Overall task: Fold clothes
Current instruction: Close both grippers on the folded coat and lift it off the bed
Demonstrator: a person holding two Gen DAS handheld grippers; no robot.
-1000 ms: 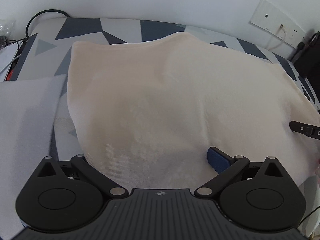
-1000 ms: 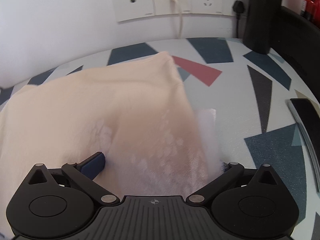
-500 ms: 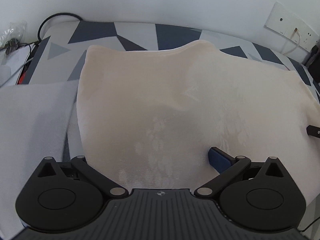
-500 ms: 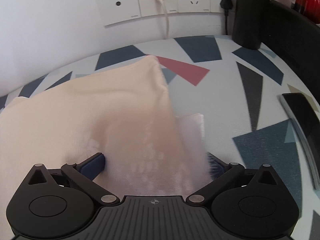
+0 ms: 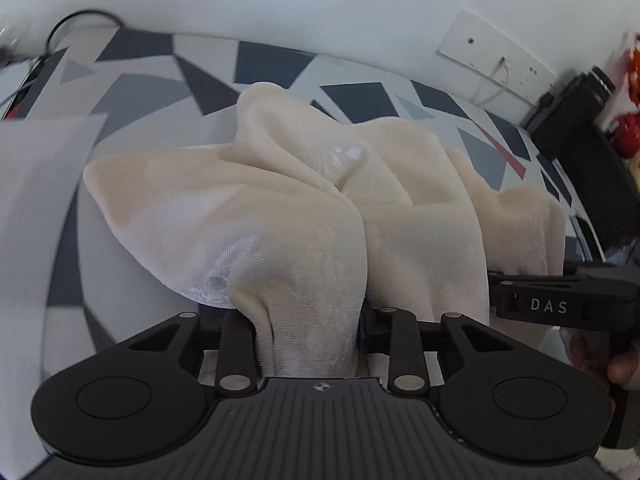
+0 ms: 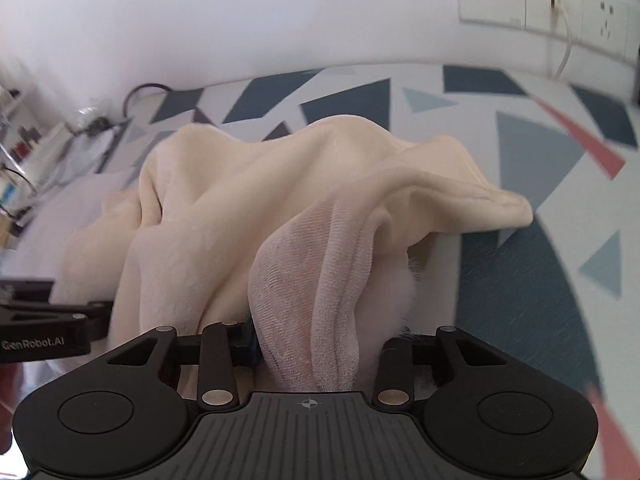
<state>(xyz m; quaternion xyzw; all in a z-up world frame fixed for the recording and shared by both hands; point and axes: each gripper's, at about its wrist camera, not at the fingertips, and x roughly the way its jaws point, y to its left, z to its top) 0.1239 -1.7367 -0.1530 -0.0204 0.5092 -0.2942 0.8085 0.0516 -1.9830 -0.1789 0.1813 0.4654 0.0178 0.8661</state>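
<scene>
A cream fleece garment (image 5: 304,208) is bunched up in deep folds over the patterned table. My left gripper (image 5: 306,320) is shut on a thick fold of it, with cloth filling the space between its fingers. In the right wrist view the same cream garment (image 6: 288,200) rises in a ridge, and my right gripper (image 6: 316,340) is shut on another fold, whose thin woven underside faces the camera. The two grippers are close side by side: the right gripper's body (image 5: 560,304) shows at the right edge of the left wrist view.
The table (image 6: 540,300) has a white top with blue, grey and red triangles. A white sheet (image 5: 32,208) lies at the left. Wall sockets (image 6: 560,0) with a plugged cable sit on the back wall. Dark boxes (image 5: 580,120) stand at the far right, cables (image 6: 100,120) at the far left.
The garment lay spread flat before; now it is gathered into folds. Both grippers have closed on it and come together, and the cloth is pulled up toward them.
</scene>
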